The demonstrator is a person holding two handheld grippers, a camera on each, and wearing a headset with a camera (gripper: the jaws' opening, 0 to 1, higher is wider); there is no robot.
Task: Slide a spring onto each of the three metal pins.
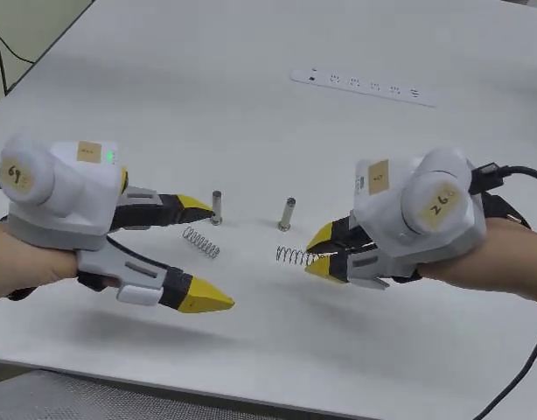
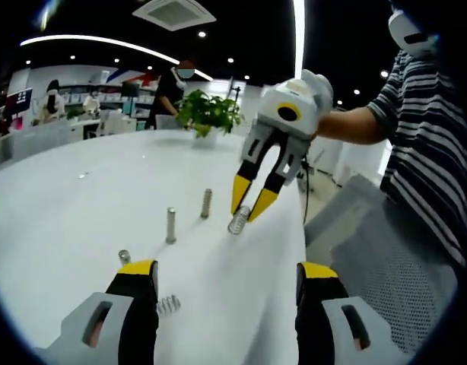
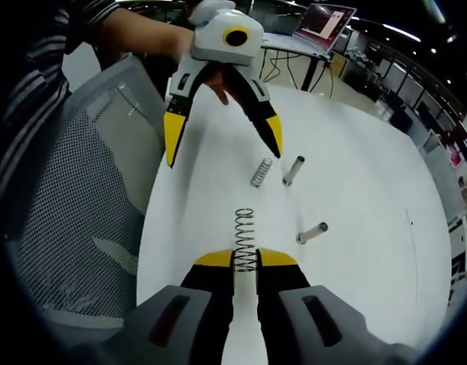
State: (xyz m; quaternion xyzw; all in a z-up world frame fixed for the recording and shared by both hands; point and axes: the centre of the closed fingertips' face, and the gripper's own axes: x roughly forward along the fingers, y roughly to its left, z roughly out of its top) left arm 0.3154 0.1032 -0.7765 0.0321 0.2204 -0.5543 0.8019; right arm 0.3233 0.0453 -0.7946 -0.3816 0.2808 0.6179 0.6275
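While your right hand-held gripper (image 1: 317,251) pinches a coiled wire spring (image 1: 292,255) and your left hand-held gripper (image 1: 218,255) gapes open, the upright silver metal pins (image 1: 216,207) stand bare.

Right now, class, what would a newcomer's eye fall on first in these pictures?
The right tongs are shut on a spring that juts from their yellow tips. Opposite, the left tongs gape wide near a loose spring lying on the white table, close to two upright metal pins.
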